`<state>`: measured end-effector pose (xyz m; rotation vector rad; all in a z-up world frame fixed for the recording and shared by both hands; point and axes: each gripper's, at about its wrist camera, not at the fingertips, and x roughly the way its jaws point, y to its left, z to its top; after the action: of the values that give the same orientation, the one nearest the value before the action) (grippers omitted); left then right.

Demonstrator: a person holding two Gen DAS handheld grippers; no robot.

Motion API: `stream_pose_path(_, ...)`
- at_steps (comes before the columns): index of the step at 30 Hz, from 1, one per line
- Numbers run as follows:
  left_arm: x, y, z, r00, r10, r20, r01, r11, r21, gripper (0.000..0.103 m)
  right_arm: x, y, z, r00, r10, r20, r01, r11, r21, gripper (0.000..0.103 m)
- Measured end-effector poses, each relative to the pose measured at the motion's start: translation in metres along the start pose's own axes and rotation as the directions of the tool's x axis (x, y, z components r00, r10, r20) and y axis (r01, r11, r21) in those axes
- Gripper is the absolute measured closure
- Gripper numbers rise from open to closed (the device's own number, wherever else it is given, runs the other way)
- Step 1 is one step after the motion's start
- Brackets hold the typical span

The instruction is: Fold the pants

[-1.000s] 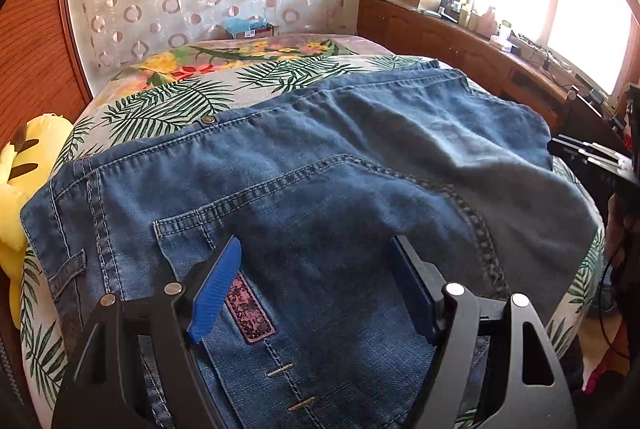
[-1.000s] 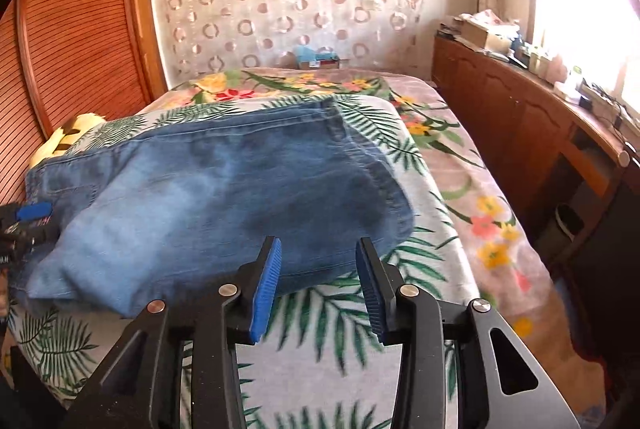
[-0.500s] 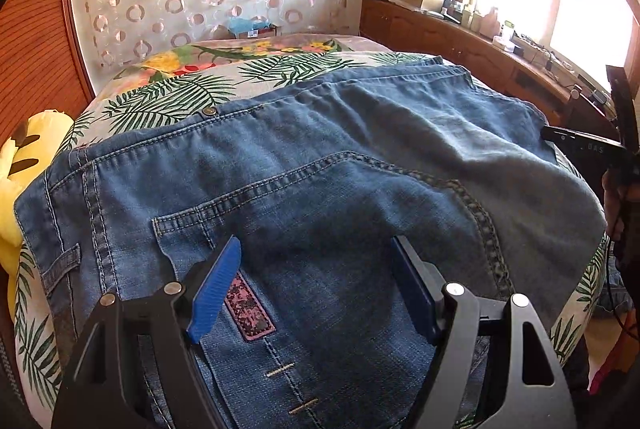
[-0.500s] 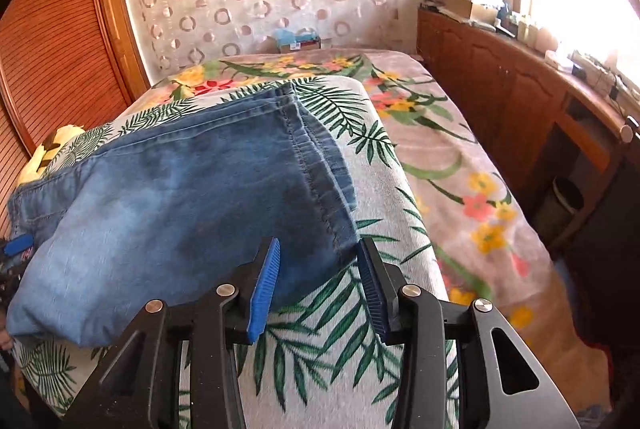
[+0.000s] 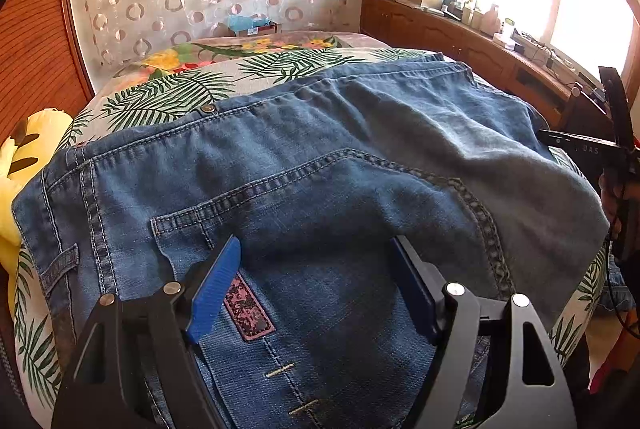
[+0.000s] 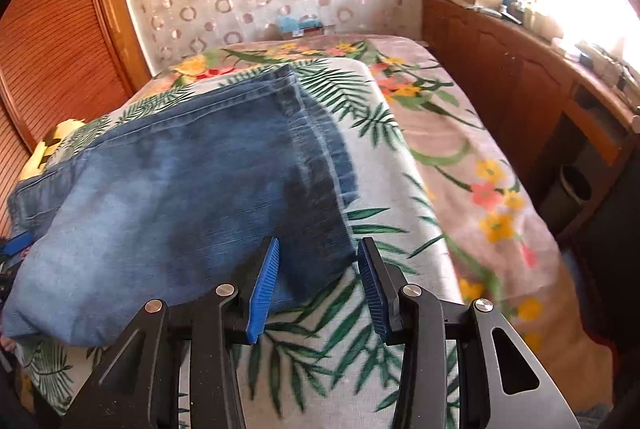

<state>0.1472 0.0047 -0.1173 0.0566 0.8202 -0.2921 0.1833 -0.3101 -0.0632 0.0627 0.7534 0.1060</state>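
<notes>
Blue denim pants (image 5: 320, 165) lie folded on the floral bed; they also show in the right wrist view (image 6: 192, 189). My left gripper (image 5: 316, 277) is open and empty, held over the back pocket with its pink label (image 5: 248, 313) at the waist end. My right gripper (image 6: 316, 281) is open and empty, hovering at the near corner of the leg hems (image 6: 316, 133). The right gripper shows at the right edge of the left wrist view (image 5: 600, 149). A blue fingertip of the left gripper (image 6: 16, 243) shows at the left edge of the right wrist view.
A floral bedspread (image 6: 440, 149) covers the bed. A yellow plush toy (image 5: 20, 165) lies at the left bed edge. A wooden cabinet (image 6: 520, 77) with clutter runs along the right under the window. A wooden slatted door (image 6: 52, 29) stands at the left.
My right gripper has swung right and closer to the hem corner of the pants. My left gripper has stayed over the back pocket, open throughout.
</notes>
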Motion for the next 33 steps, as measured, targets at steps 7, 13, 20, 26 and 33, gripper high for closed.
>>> stream_pose_path(7, 0.001, 0.001, 0.000, 1.000, 0.006, -0.001, -0.006, 1.000, 0.006, 0.026, -0.025, 0.002, 0.010, 0.996, 0.011, 0.092, -0.010, 1.000, -0.011, 0.096)
stream_pose_path(13, 0.000, 0.002, 0.001, 1.000, 0.002, -0.001, -0.002, 1.000, 0.006, 0.026, -0.051, 0.021, 0.020, 0.987, 0.049, 0.151, -0.038, 0.997, -0.073, 0.097)
stream_pose_path(20, -0.019, 0.007, 0.003, 1.000, -0.014, 0.013, 0.014, 1.000, -0.016, 0.026, -0.062, 0.042, 0.025, 0.980, 0.086, 0.181, -0.061, 0.989, -0.137, 0.097)
stream_pose_path(26, -0.047, 0.013, 0.006, 0.998, -0.011, 0.065, 0.012, 1.000, -0.015, 0.026, -0.063, 0.062, 0.031, 0.973, 0.129, 0.192, -0.093, 0.978, -0.185, 0.097)
stream_pose_path(33, -0.065, 0.018, 0.008, 0.996, 0.003, 0.090, -0.003, 1.000, -0.003, 0.026, -0.056, 0.068, 0.031, 0.970, 0.156, 0.187, -0.118, 0.972, -0.201, 0.097)
